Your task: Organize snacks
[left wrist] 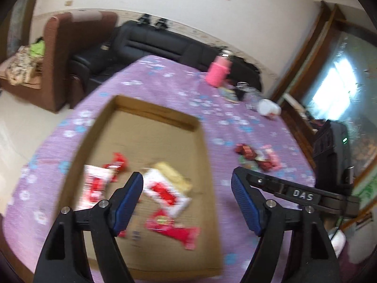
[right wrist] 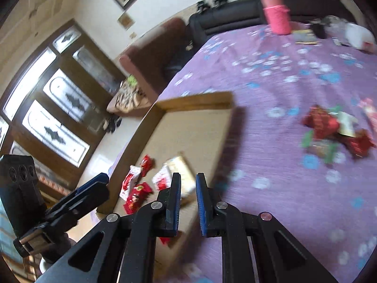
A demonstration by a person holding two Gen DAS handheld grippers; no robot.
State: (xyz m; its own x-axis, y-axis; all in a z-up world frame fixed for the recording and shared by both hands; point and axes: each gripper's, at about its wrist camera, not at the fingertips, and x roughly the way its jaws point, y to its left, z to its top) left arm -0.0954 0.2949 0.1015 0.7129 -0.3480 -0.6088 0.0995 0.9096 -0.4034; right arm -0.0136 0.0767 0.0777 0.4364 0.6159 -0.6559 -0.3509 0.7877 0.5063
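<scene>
- The left gripper (left wrist: 187,188) is nearest the lens: its blue pads stand wide apart with nothing between them, above the near end of the cardboard box (left wrist: 200,127), where several red-and-white snack packets (left wrist: 165,188) already lie.
- The right gripper (right wrist: 188,184) has its jaws nearly together, a thin gap showing, and holds nothing; it sits over the box's near right wall.
- The remaining snacks (left wrist: 258,156) form a small pile on the purple tablecloth (left wrist: 165,80), near the table's right edge and well apart from the box.
- Judged step: fetching the next packet. Best to open the right jaws, come down on one packet at the pile's rim, and lift clear before crossing the box wall.
- Readable writing: only "DAS" on the right gripper's arm in the left view; packet labels are blurred.
</scene>
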